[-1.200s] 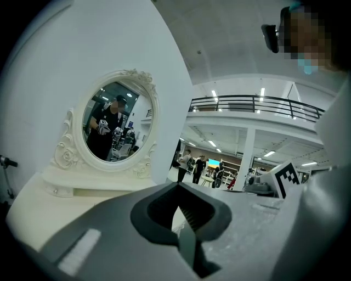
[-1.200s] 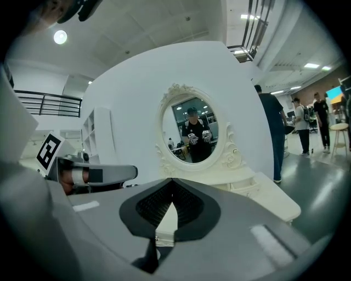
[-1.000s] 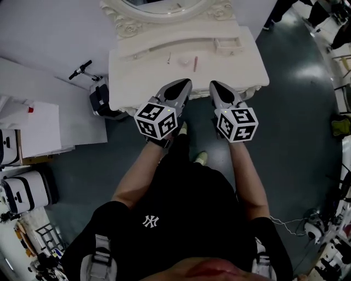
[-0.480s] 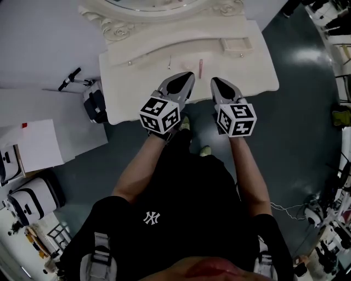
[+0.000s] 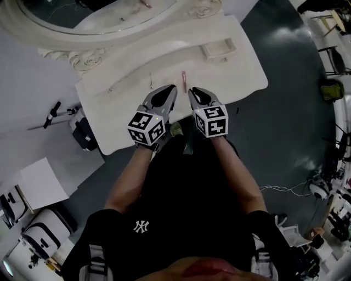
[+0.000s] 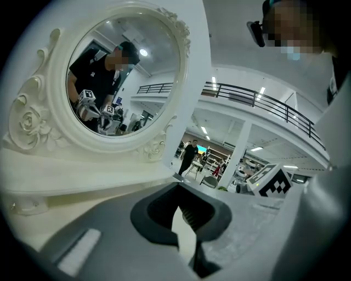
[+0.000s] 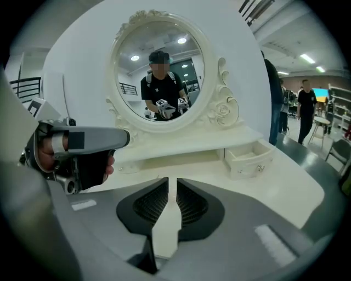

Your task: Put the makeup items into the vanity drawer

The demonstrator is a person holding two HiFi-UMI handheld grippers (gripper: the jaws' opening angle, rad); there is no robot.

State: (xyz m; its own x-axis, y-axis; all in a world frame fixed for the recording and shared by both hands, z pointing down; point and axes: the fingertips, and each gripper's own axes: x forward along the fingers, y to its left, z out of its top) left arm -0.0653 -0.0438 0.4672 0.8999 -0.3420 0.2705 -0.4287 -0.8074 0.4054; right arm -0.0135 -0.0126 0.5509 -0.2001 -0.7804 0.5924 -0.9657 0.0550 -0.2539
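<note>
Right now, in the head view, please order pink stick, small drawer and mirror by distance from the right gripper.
Right gripper, jaws just been opening, empty:
1. Pink stick, just in front.
2. Small drawer, farther back, to the right.
3. Mirror, at the very back.

A big industrial hall, lab-like: mezzanine railing beyond the left hand-held gripper, strip lights, polished floor, loose cables.
</note>
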